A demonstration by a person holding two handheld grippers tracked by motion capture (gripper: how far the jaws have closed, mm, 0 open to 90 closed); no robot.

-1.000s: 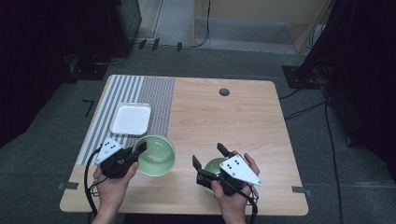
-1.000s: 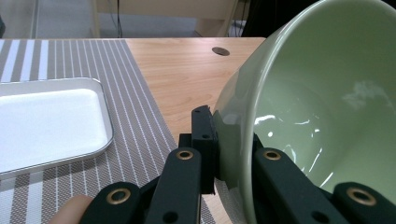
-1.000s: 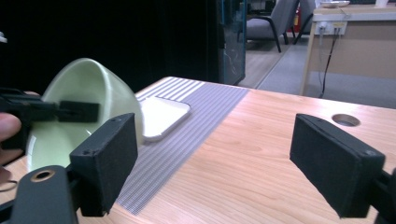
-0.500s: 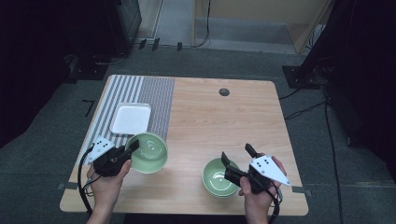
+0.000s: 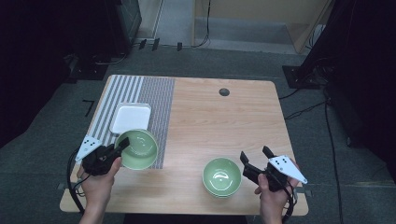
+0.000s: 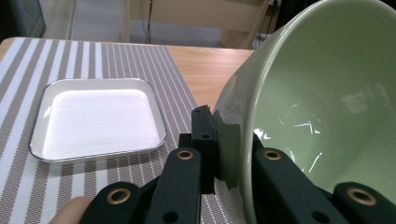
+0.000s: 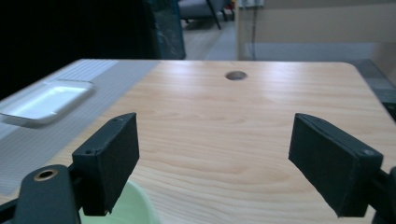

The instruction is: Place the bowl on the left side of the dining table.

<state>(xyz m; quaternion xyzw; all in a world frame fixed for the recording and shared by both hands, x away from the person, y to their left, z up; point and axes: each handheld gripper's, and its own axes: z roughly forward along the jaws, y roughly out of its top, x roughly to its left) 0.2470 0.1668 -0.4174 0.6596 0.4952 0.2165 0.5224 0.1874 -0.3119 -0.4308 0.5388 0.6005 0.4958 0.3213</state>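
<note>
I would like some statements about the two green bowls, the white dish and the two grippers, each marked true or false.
1. The left gripper is shut on the rim of a green bowl. True.
2. The right gripper holds the other green bowl. False: its jaws stand open beside that bowl, with nothing between them.
3. The white square dish lies on the striped mat. True.
4. The white dish holds food. False: it is empty.
5. The bowl near the right gripper rests on the bare wood of the table. True.
</note>
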